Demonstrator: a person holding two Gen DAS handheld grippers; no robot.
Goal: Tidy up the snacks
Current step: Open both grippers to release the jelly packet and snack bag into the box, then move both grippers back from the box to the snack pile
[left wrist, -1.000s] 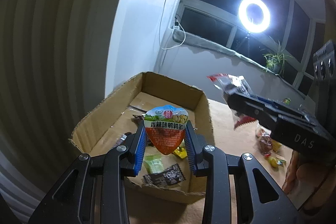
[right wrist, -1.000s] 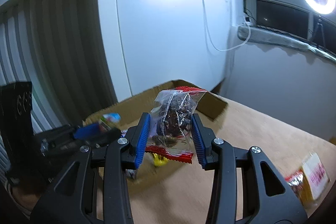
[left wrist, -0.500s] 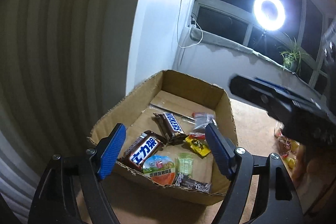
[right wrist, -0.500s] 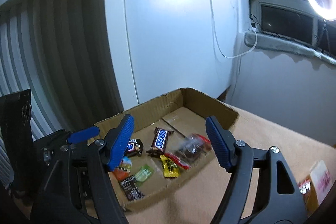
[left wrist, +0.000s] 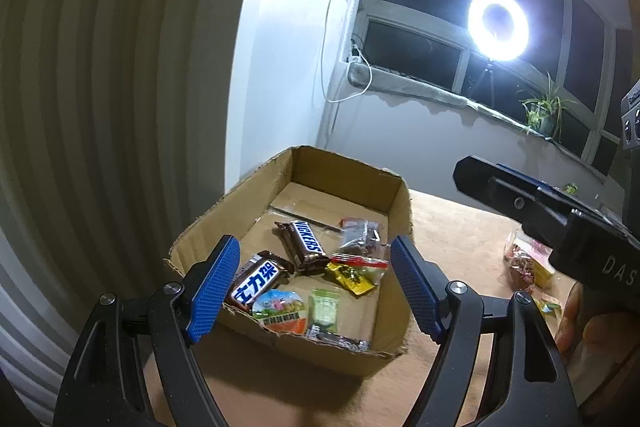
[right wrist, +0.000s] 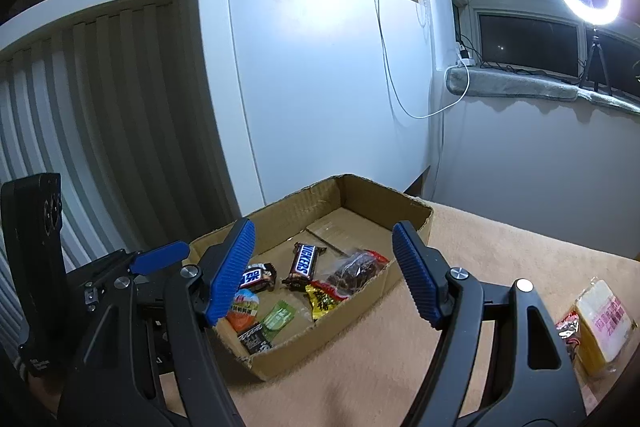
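An open cardboard box (left wrist: 348, 175) (right wrist: 384, 199) stands on the tan table and holds several snacks: two Snickers bars (left wrist: 306, 243) (right wrist: 305, 261), an orange-and-blue egg cup (left wrist: 282, 311) (right wrist: 244, 309), a clear bag of dark pieces with red trim (left wrist: 360, 237) (right wrist: 356, 269), a yellow packet (left wrist: 352, 277), a green packet (left wrist: 324, 309). My left gripper (left wrist: 314, 287) is open and empty above the box's near edge. My right gripper (right wrist: 324, 273) is open and empty above the box.
More snacks lie on the table to the right: a yellow-and-pink pack (right wrist: 604, 327) and a red bag (left wrist: 520, 259). The right gripper's body (left wrist: 560, 223) reaches in from the right. A white cabinet stands behind the box. A ring light (left wrist: 498, 25) is at the window.
Both grippers have opened. The egg cup dropped from the left one and the clear bag from the right one into the box. Both grippers drew back slightly.
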